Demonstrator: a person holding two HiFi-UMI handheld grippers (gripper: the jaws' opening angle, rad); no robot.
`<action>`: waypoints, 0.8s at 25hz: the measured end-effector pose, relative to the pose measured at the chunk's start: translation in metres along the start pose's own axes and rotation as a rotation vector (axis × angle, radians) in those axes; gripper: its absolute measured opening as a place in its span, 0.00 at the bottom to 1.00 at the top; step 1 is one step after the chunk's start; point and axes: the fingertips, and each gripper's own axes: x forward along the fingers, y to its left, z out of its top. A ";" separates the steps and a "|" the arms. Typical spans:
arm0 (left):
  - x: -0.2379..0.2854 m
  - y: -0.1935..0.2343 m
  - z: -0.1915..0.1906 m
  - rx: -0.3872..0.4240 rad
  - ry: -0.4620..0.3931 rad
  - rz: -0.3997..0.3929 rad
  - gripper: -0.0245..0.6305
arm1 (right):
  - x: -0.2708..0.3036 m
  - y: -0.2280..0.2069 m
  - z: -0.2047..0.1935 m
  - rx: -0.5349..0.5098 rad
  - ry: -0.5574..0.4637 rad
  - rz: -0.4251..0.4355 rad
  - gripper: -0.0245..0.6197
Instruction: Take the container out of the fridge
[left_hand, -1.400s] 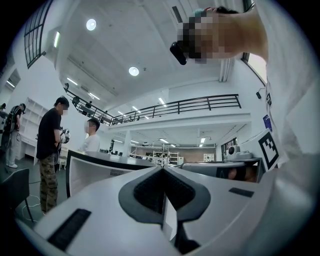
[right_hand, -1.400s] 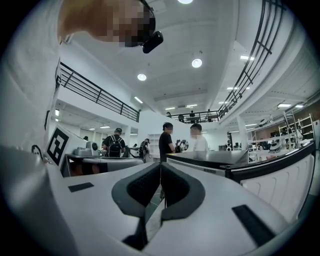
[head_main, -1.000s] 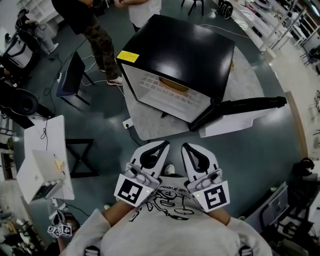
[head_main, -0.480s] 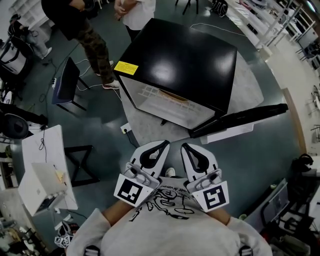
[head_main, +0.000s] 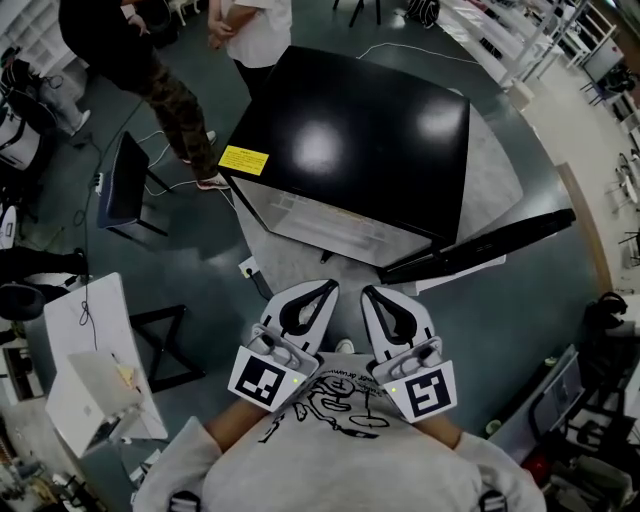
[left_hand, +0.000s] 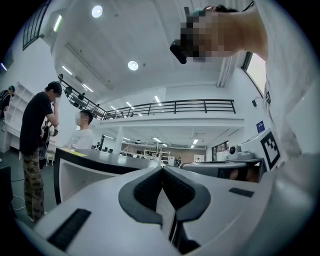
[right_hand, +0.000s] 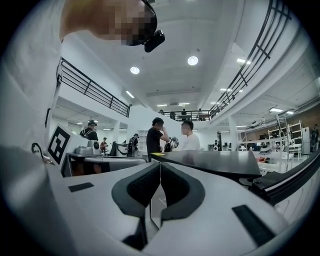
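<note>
- Task progress: early approach stage. The fridge (head_main: 360, 130) stands with its door (head_main: 480, 245) swung fully open to the right, so the compartment is accessible. No reach into the compartment has been made, and the whole removal appears to remain: reach in, grasp, withdraw.
- Left gripper (head_main: 322, 290): jaws clenched, pads meeting along their length, nothing between them. It is held close to the operator's chest, well apart from the fridge.
- Right gripper (head_main: 372, 293): jaws likewise clenched and empty, held just beside the left gripper and pointing toward the fridge opening.
- Both sets of jaws will presumably have to be released before either can take hold of anything.
- Container: not visible in any view. In the head view the black top of the fridge overhangs most of the compartment; only a strip of white interior (head_main: 325, 228) with a ribbed shelf shows. The container is judged to sit further inside, under that top. Its contents cannot be told.
- Left gripper view: a part of the white inner wall (left_hand: 75, 180) shows, with no container on it.
- Support: the fridge stands on a pale mat (head_main: 300, 265) on the floor, its opening facing the mat's near edge.
- Surroundings: two persons (head_main: 150, 60) stand on the floor beyond the far left corner of the fridge.
</note>
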 end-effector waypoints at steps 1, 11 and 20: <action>0.001 0.003 0.000 0.000 0.001 -0.006 0.06 | 0.003 -0.001 0.000 -0.001 0.001 -0.005 0.08; 0.014 0.033 0.001 -0.003 0.019 -0.061 0.06 | 0.033 -0.008 -0.001 -0.009 0.008 -0.062 0.08; 0.023 0.061 -0.006 -0.011 0.037 -0.104 0.06 | 0.061 -0.015 -0.011 0.005 0.019 -0.118 0.08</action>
